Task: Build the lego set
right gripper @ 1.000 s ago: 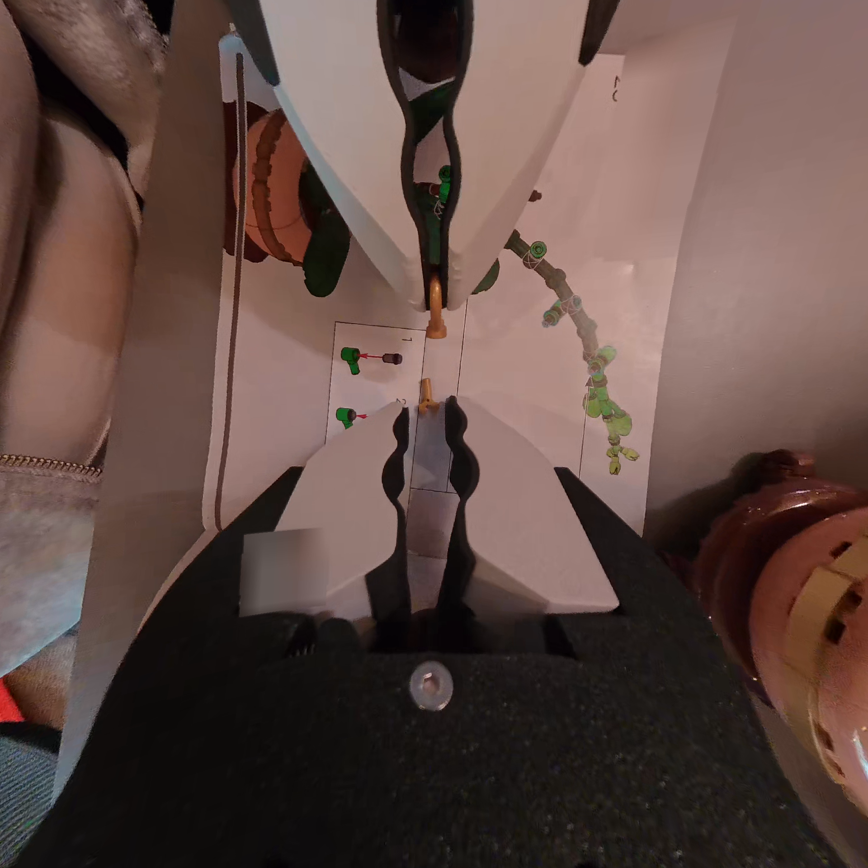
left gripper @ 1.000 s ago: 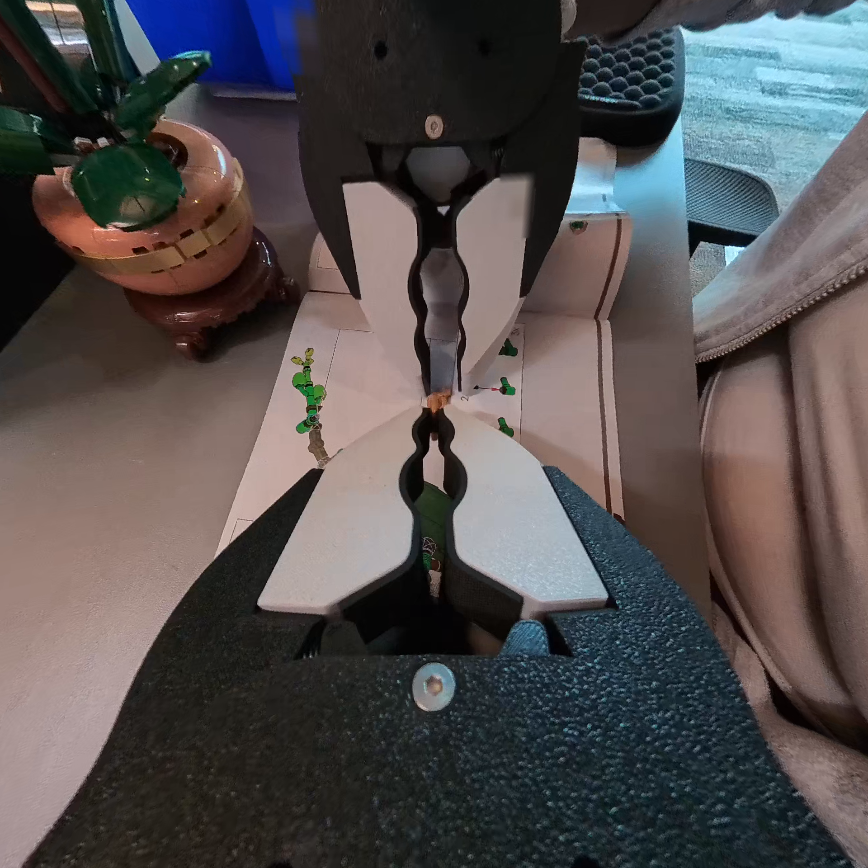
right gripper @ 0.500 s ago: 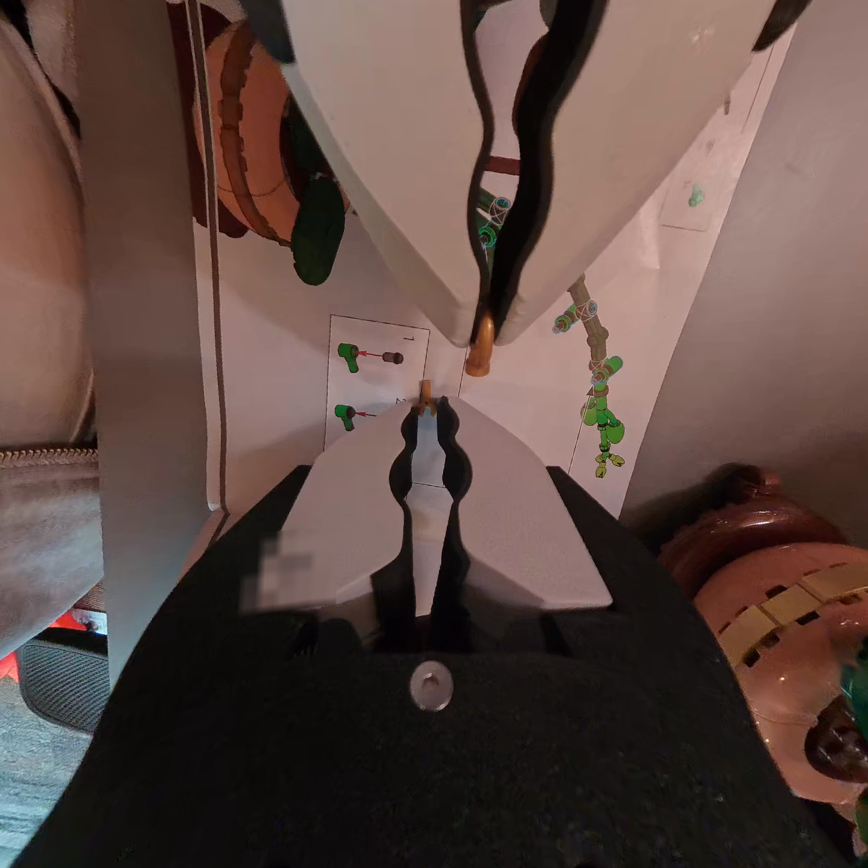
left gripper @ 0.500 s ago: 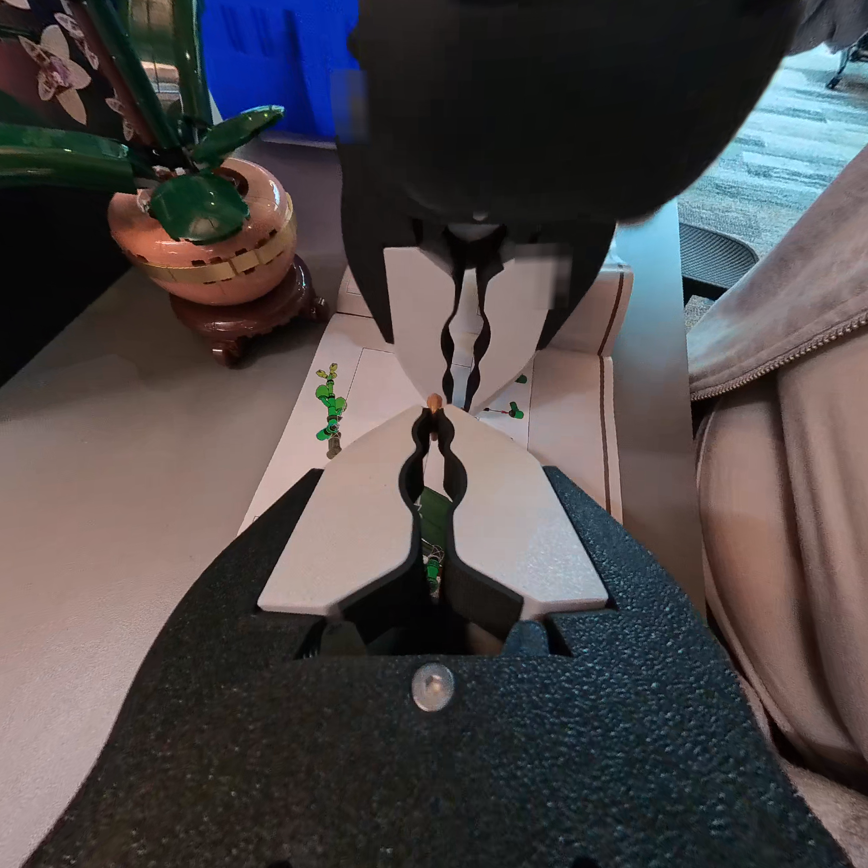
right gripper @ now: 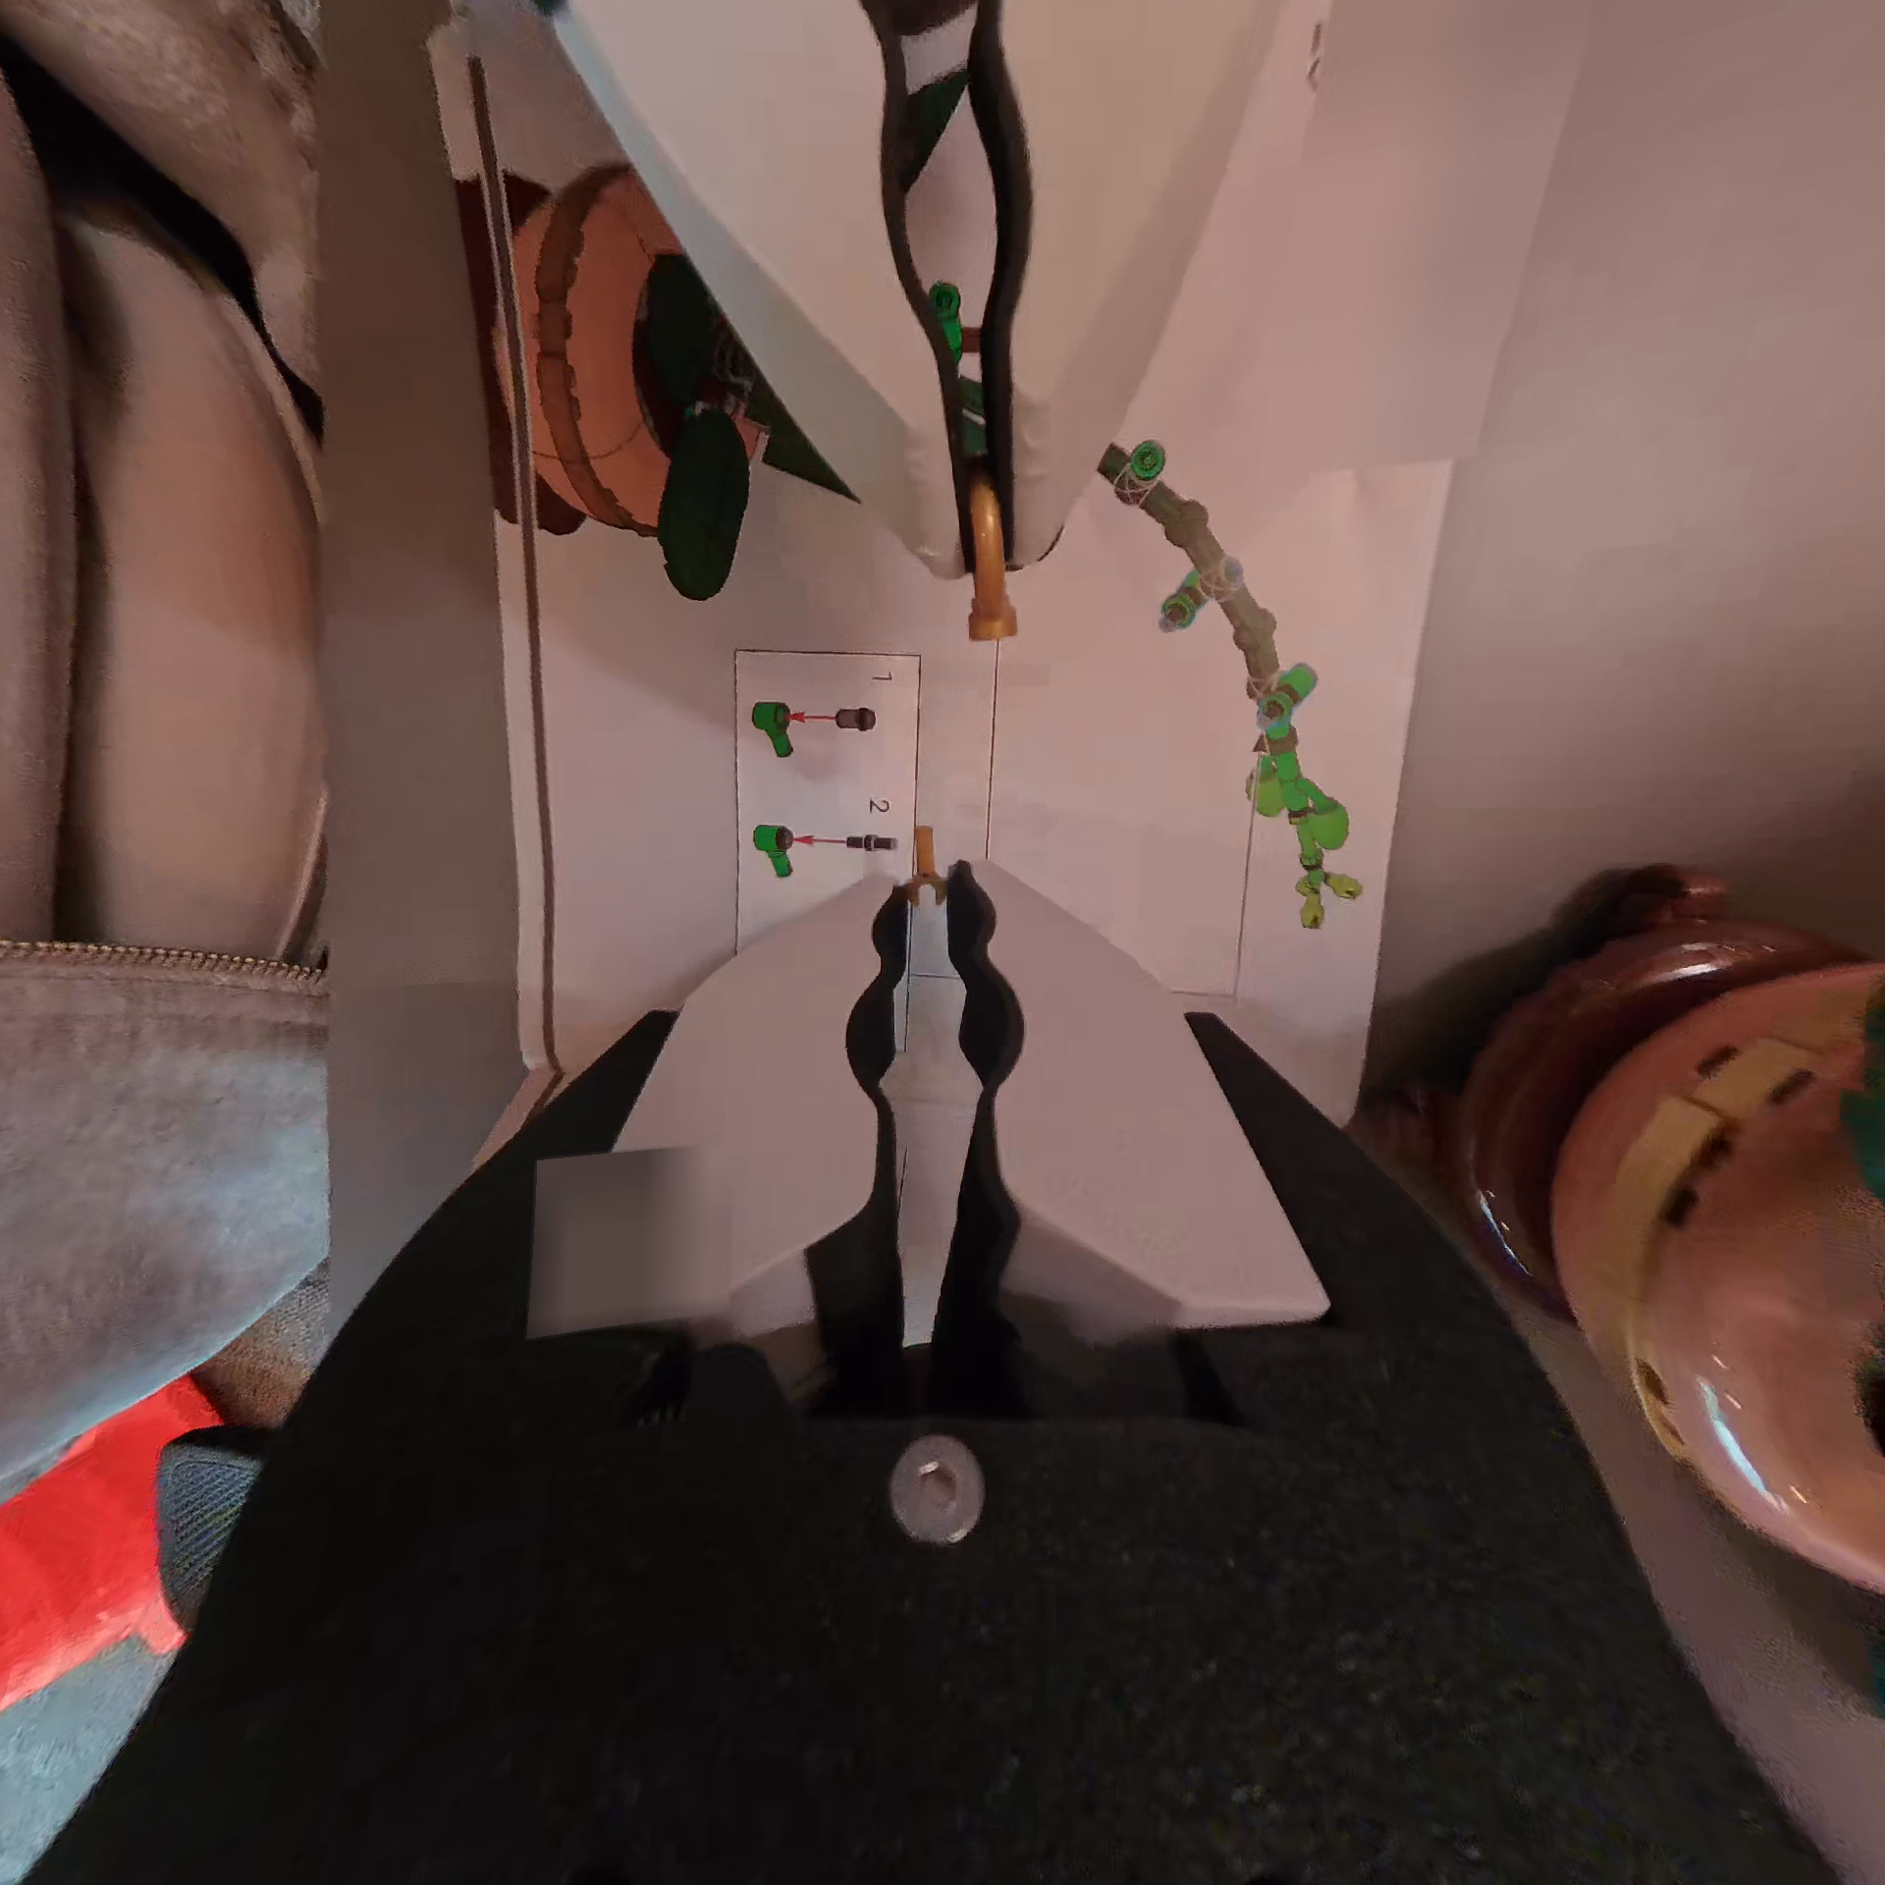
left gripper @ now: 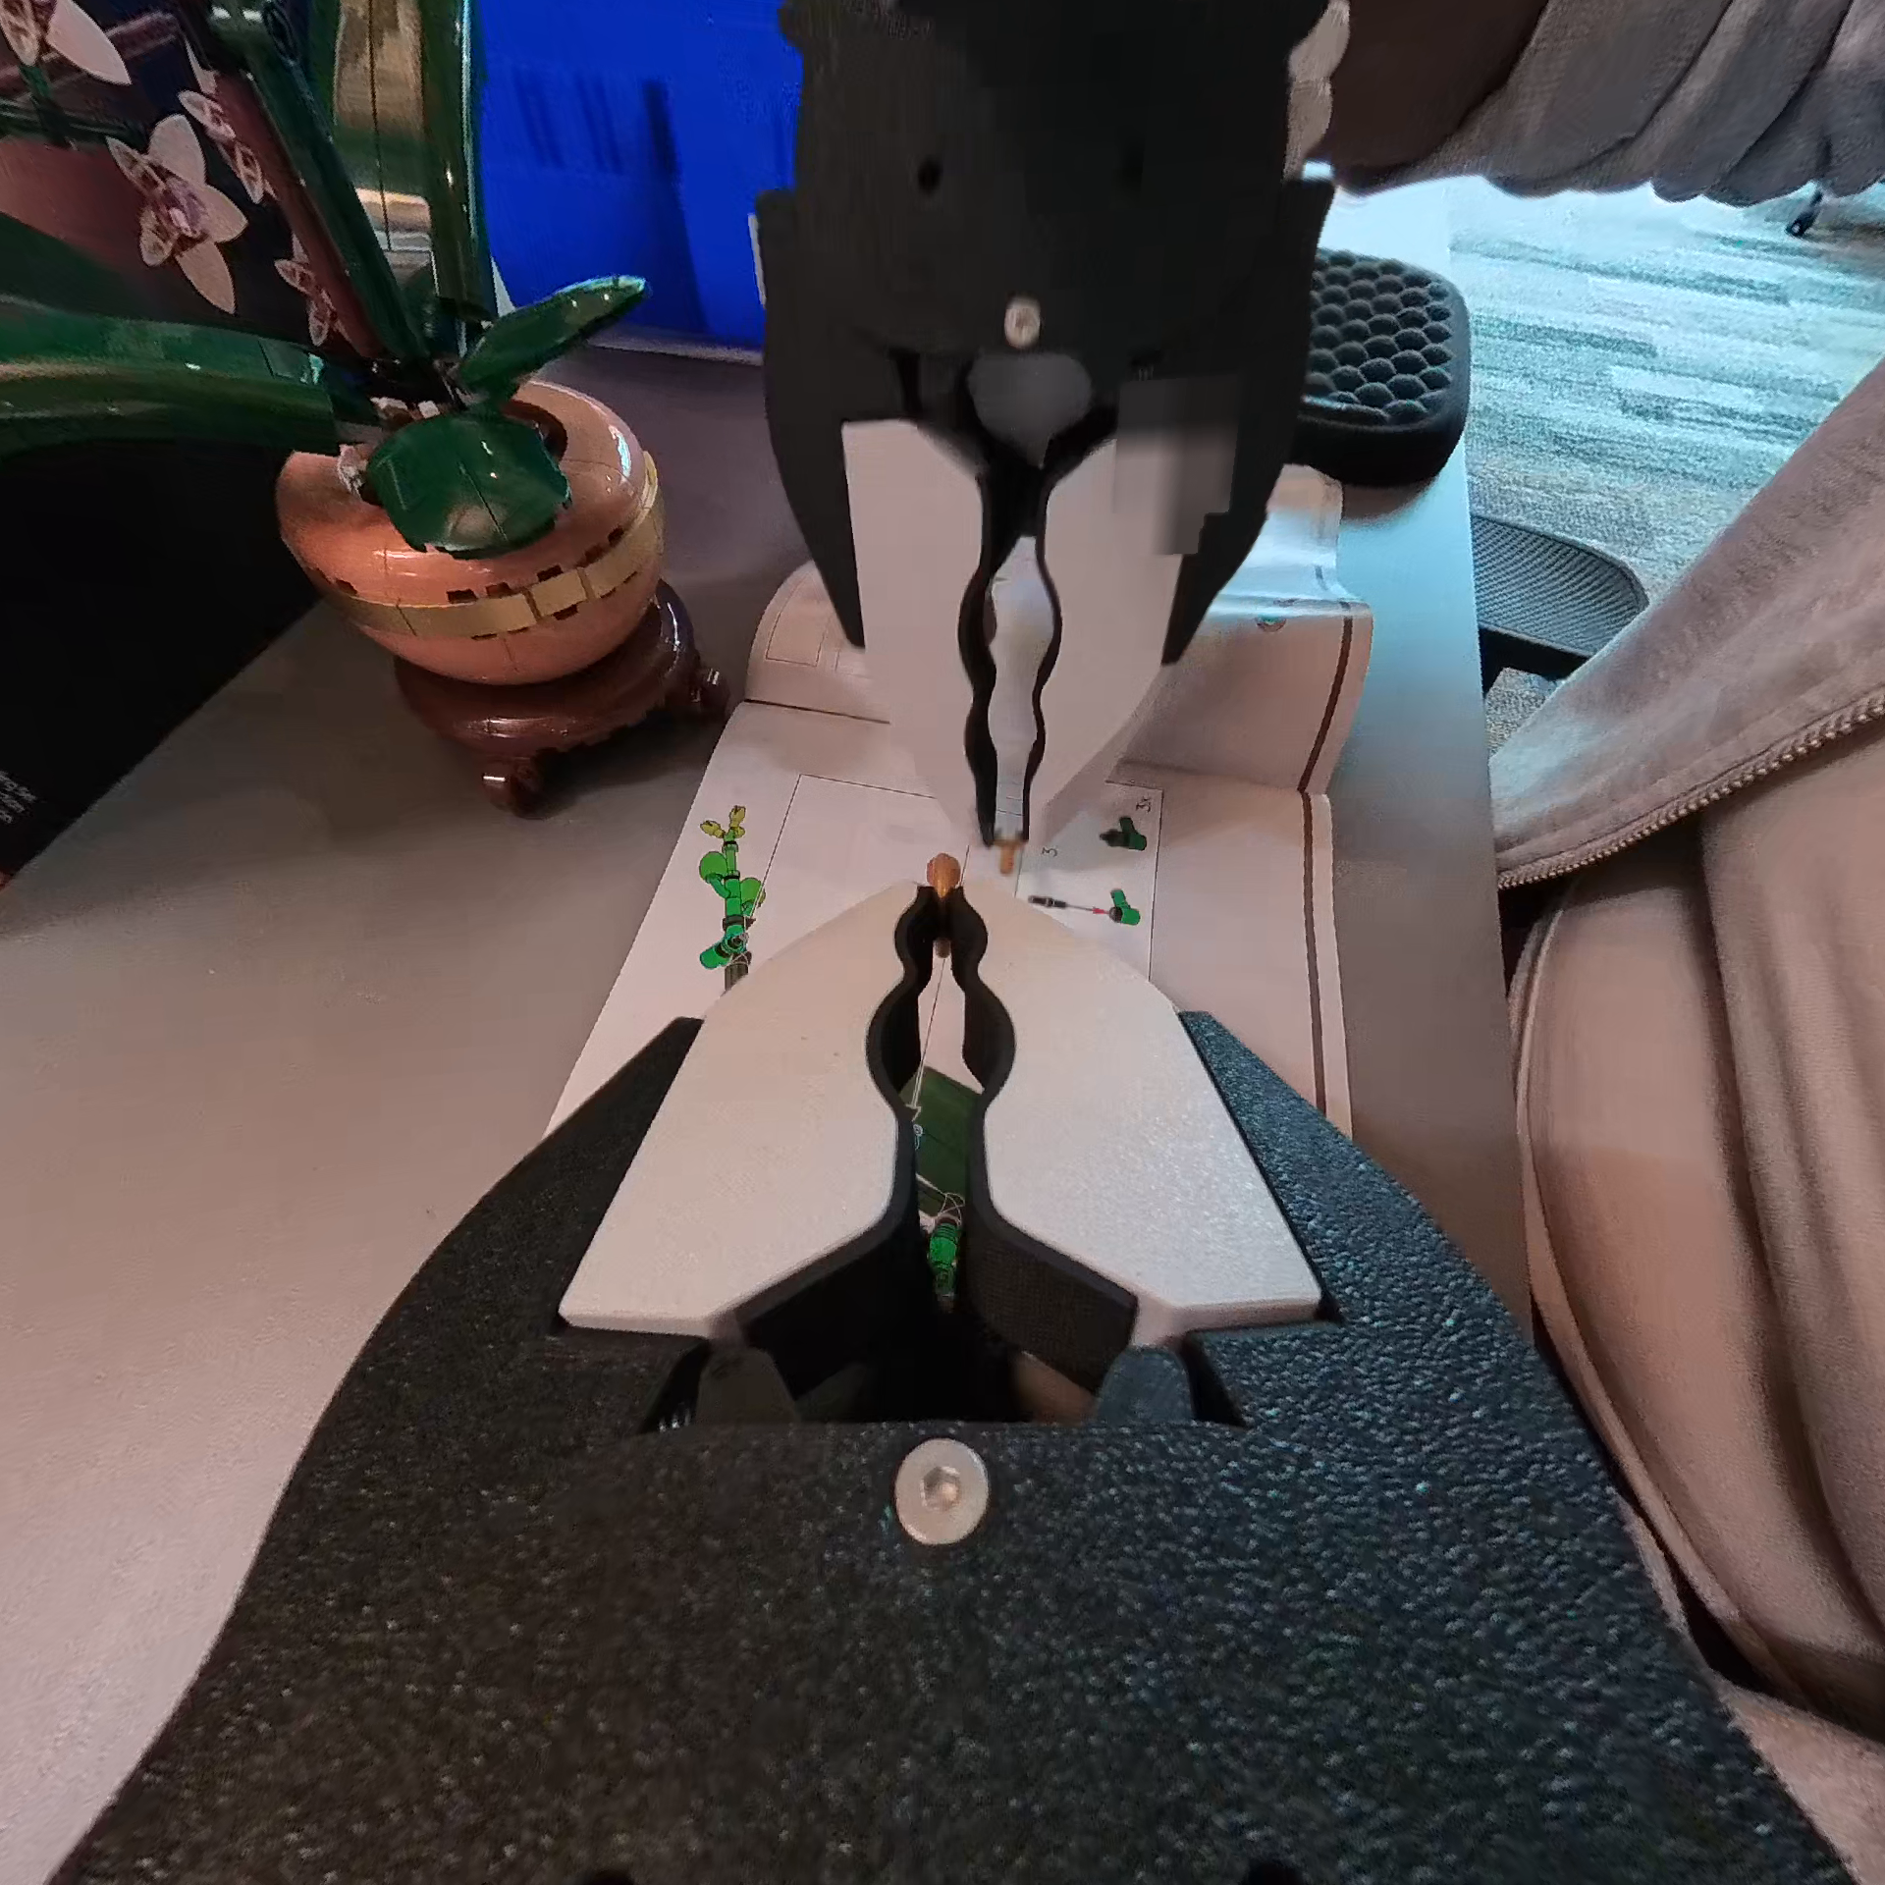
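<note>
- Pinching a small tan curved piece (right gripper: 987, 571) at its very tips, the left claw (left gripper: 940, 898) is closed down to a sliver; the piece's flared open end pokes out toward the other claw.
- Facing it, the right claw (right gripper: 930, 885) is likewise nearly shut on a tiny tan forked piece (right gripper: 926, 862), whose stub points back at the curved one.
- Both pieces hang in the air above the open instruction booklet (right gripper: 1122, 775) on the grey bench (left gripper: 255, 1020); they sit near each other, apart, and slightly out of line in the left wrist view.
- As a judgement, these parts are hard, feather-light plastic, smooth enough to twist or pop out of a tip grip. Each is best held on its body, well back from the mating end, with the push kept straight along the axis.
- A finished pink flowerpot (left gripper: 479, 571) with dark green leaves (left gripper: 464, 479) stands on a brown base (left gripper: 551, 714) beside the booklet, well clear of the claws.
- The booklet shows small step numerals and green part diagrams; a dark box (left gripper: 133, 184) with flower pictures carries print too small to make out. No brand mark is readable.
</note>
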